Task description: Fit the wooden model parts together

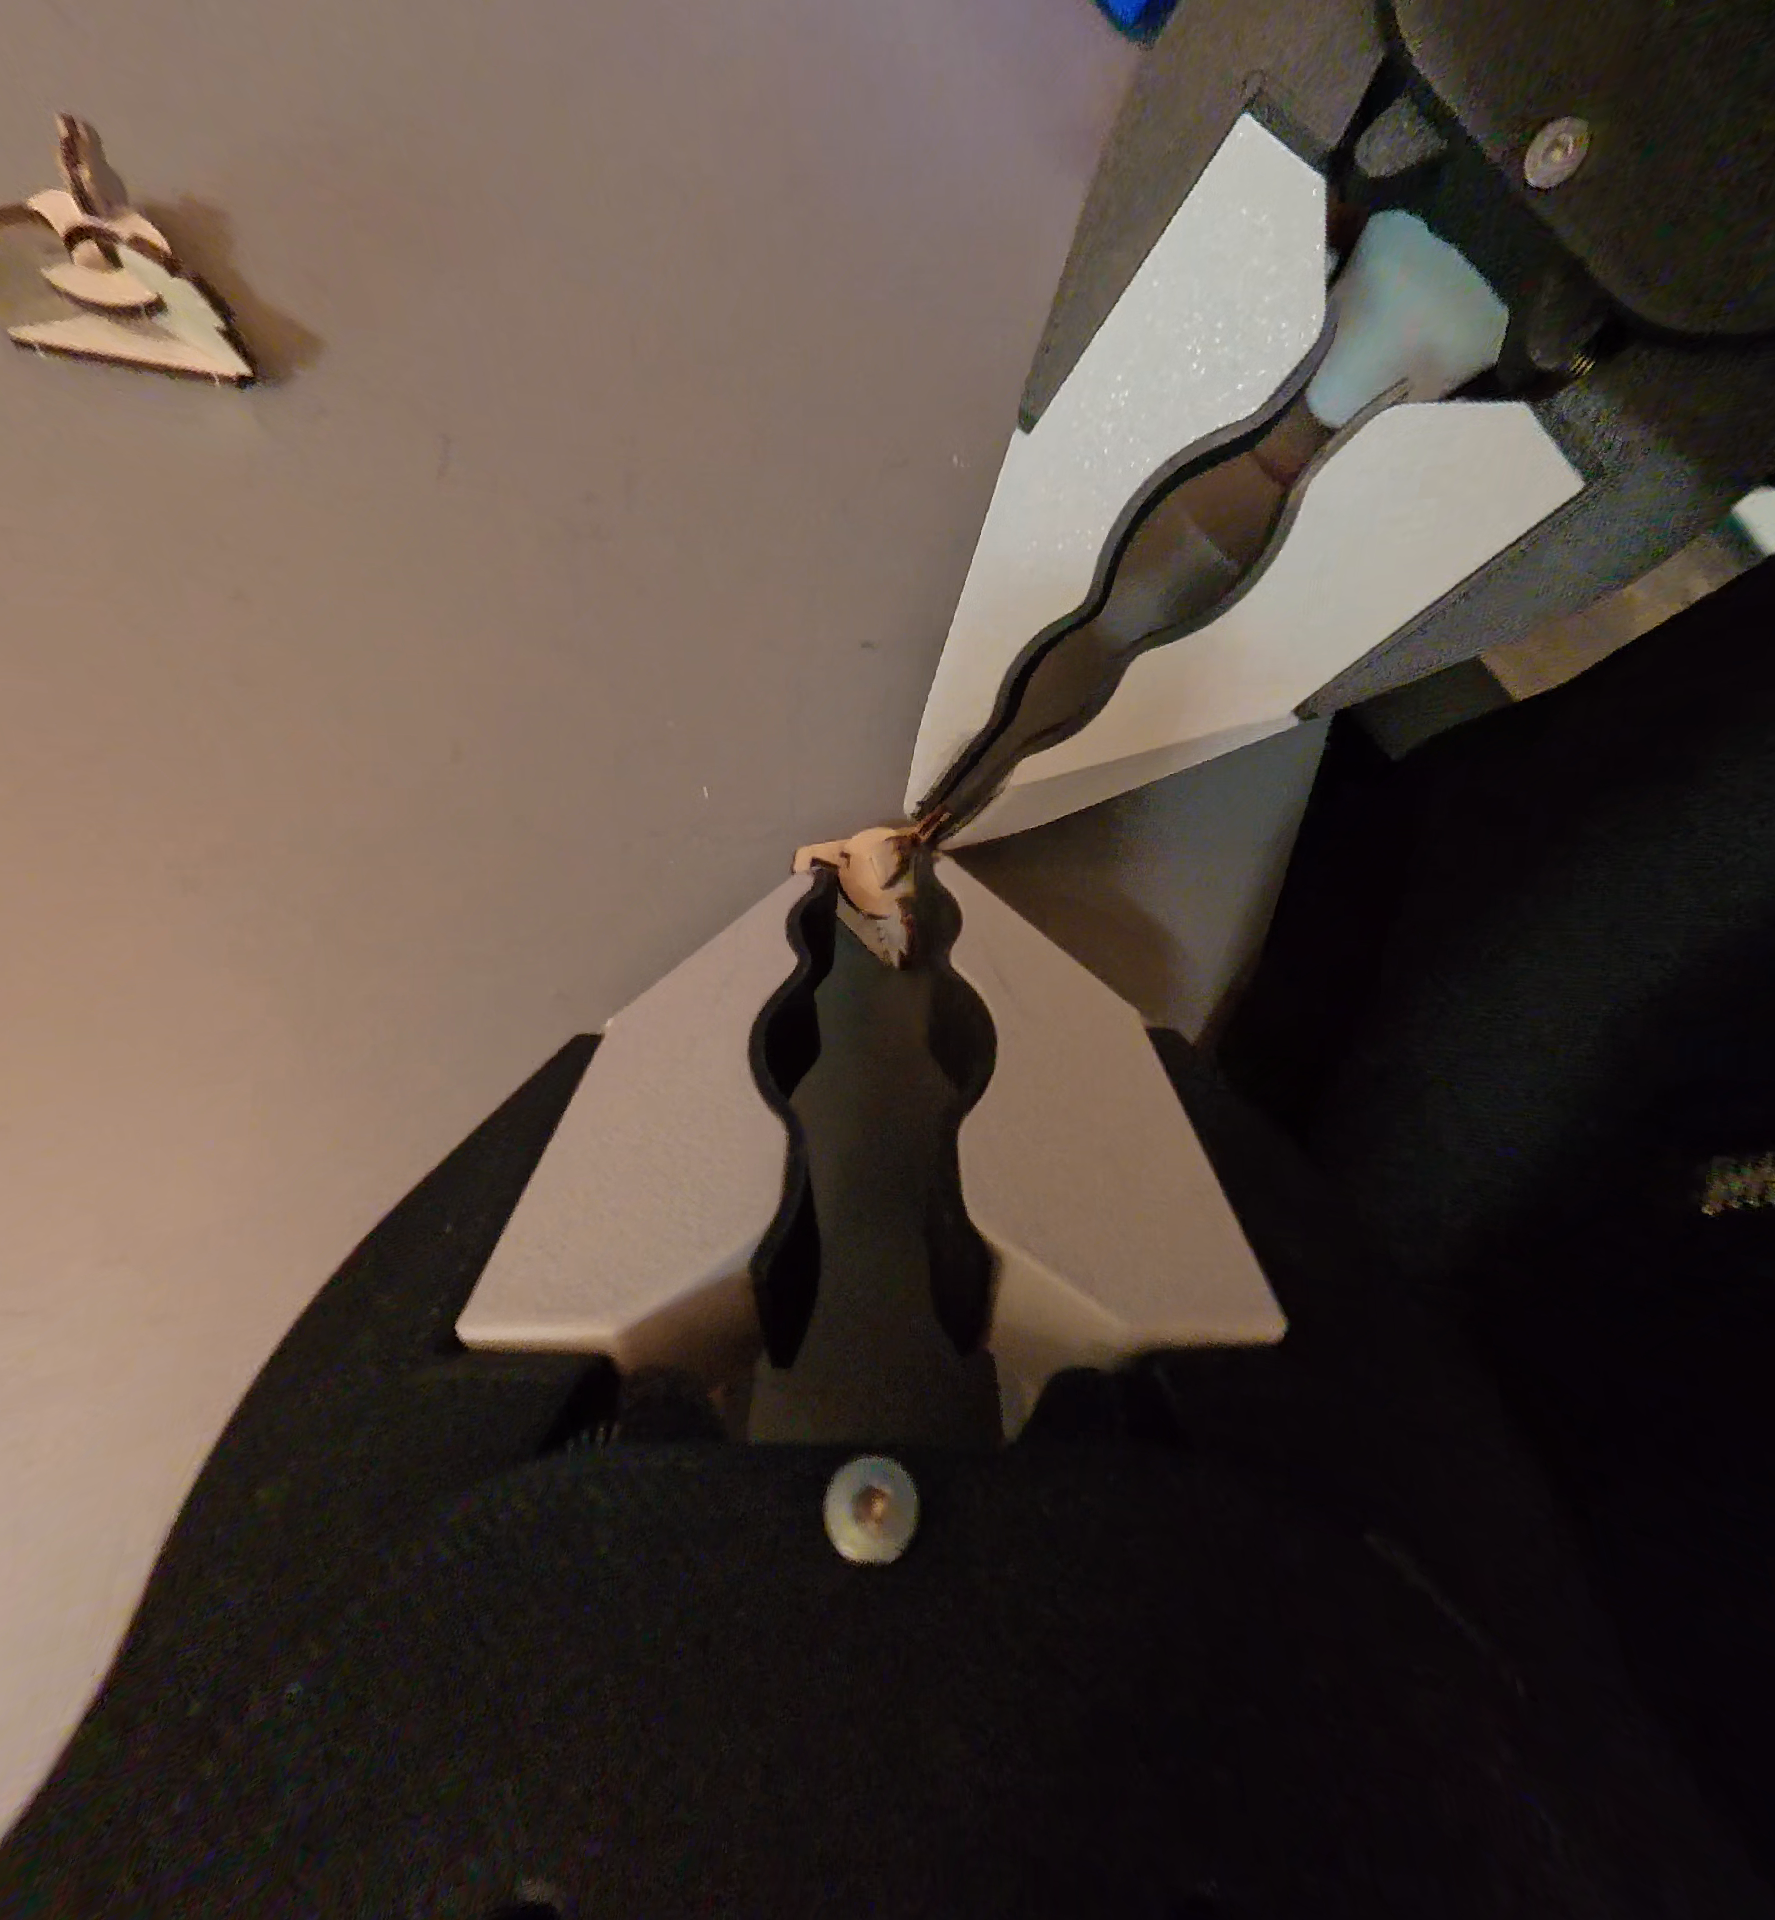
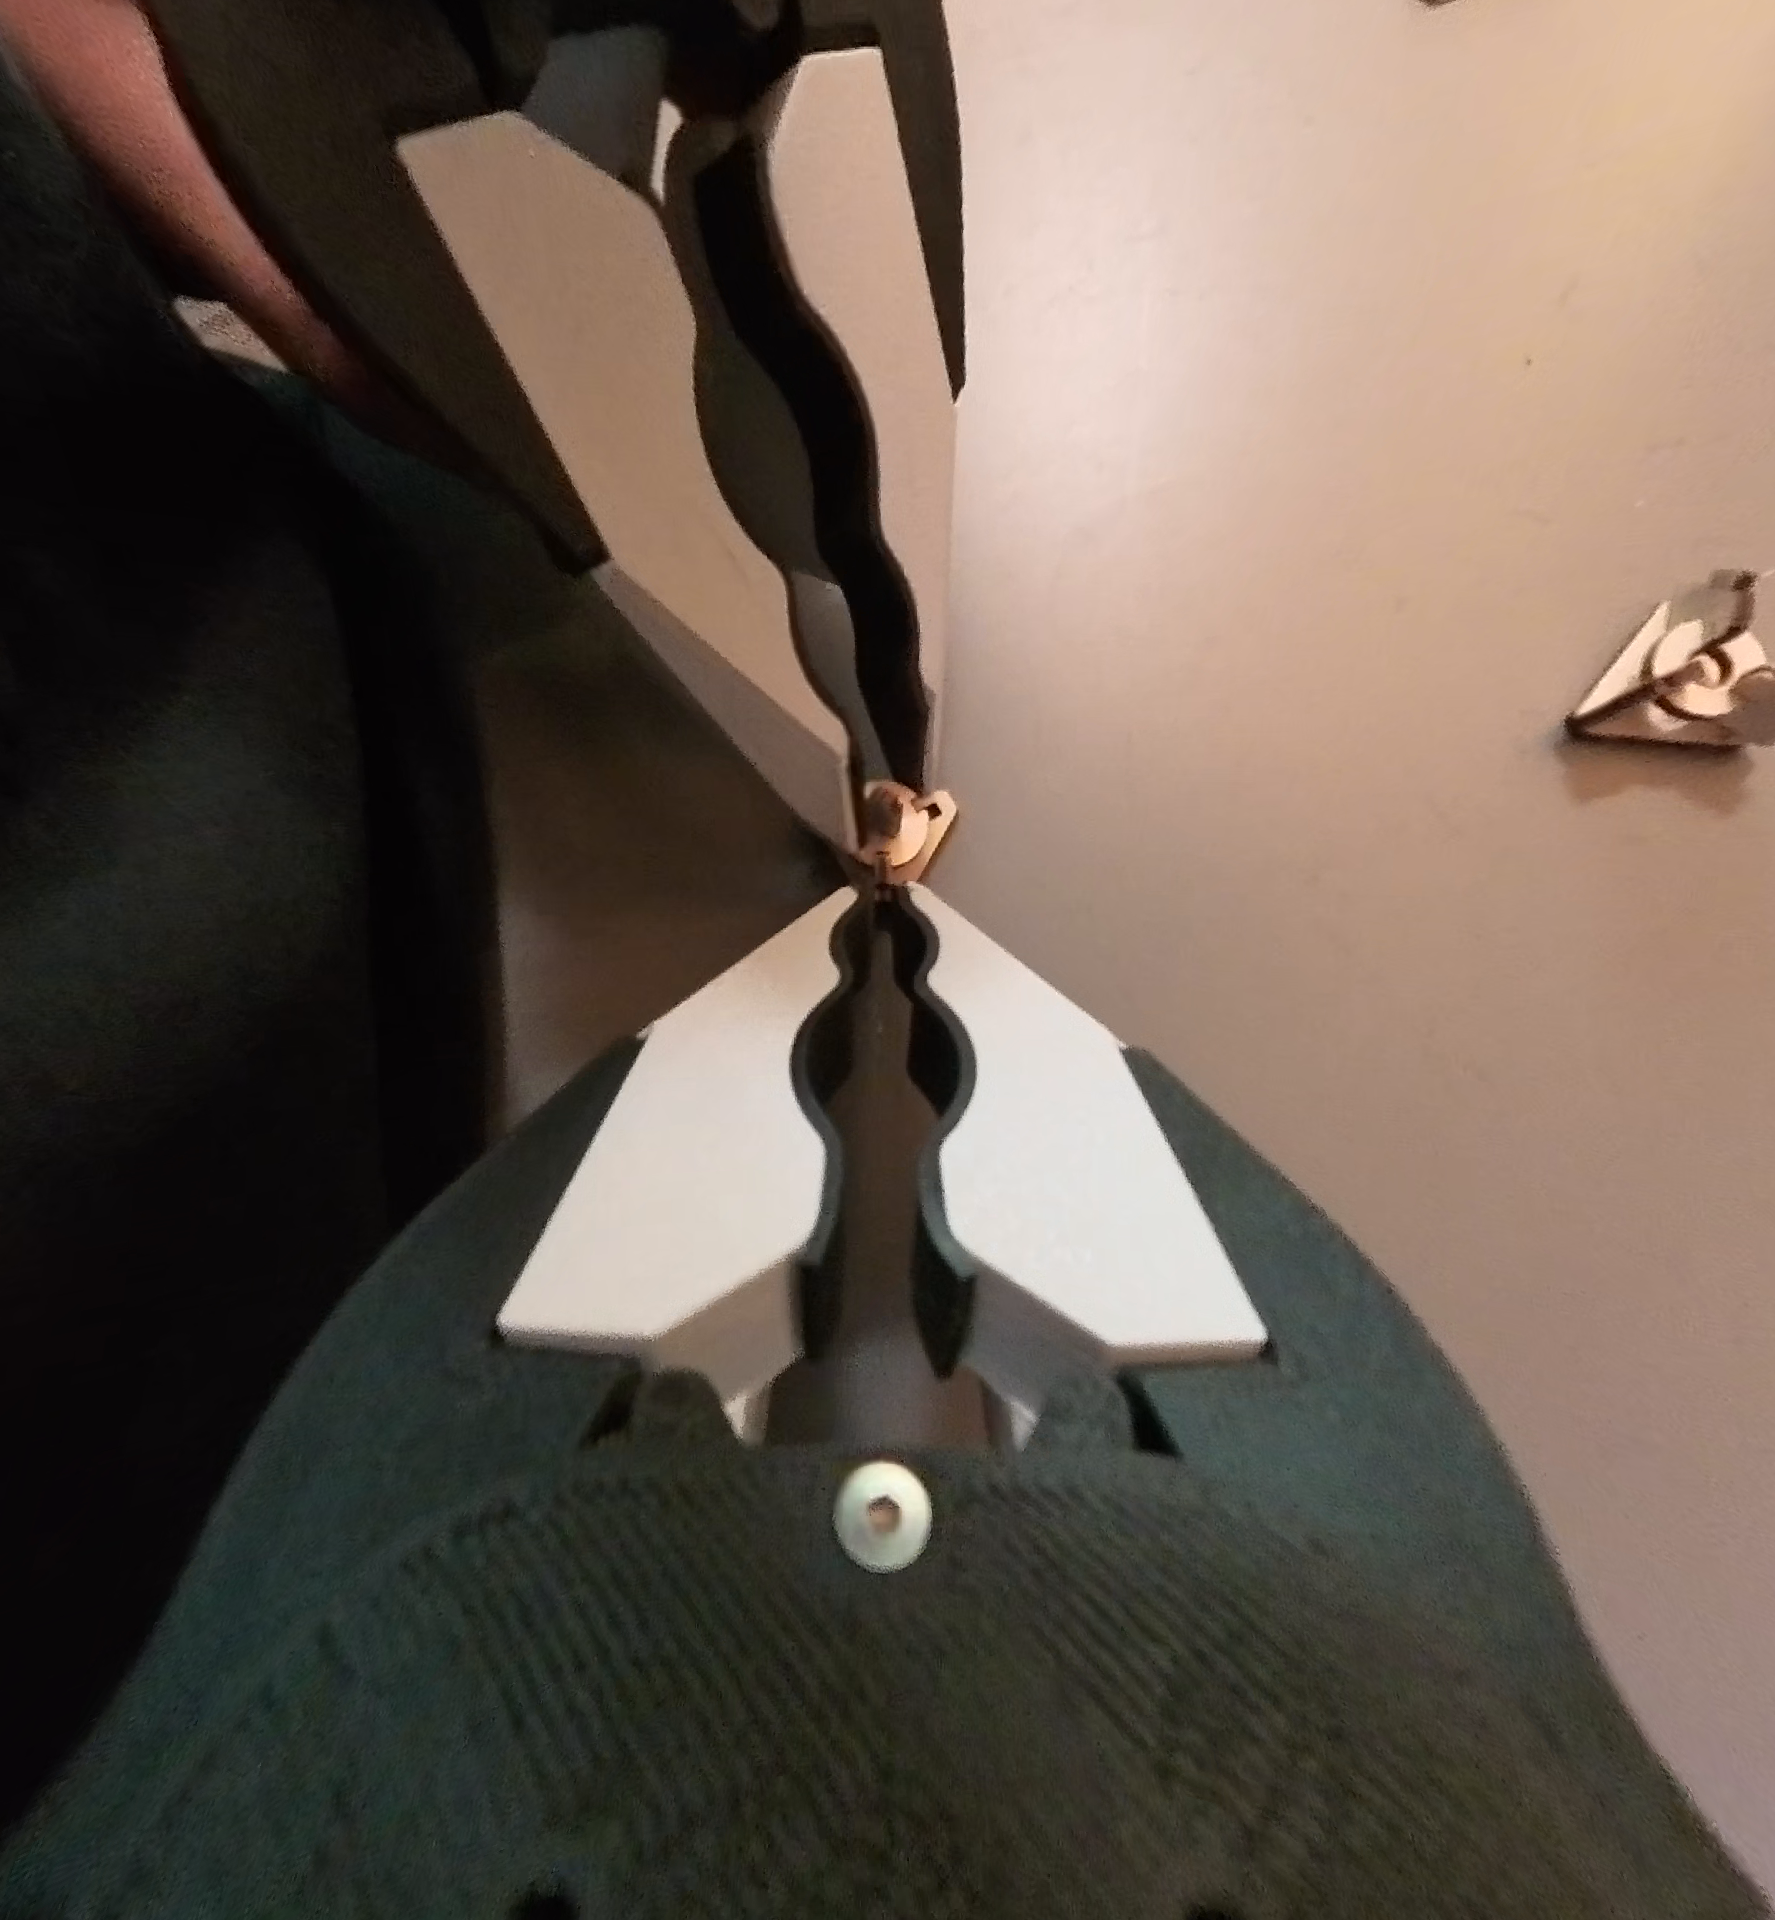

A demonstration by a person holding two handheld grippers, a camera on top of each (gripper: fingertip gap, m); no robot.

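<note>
Small flat wooden cut-out piece (image 1: 878, 883) sits between the tip-to-tip left gripper (image 1: 867, 883) and right gripper (image 2: 881, 896). Larger assembled wooden cut-out model (image 1: 98, 270) lies well apart on pale tabletop (image 1: 447, 675).

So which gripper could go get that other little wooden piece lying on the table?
Probably the left gripper. Both grippers meet at one small wooden piece; the right gripper pinches a thin edge of it. The other wooden piece lies on the table on the left gripper's side.
</note>
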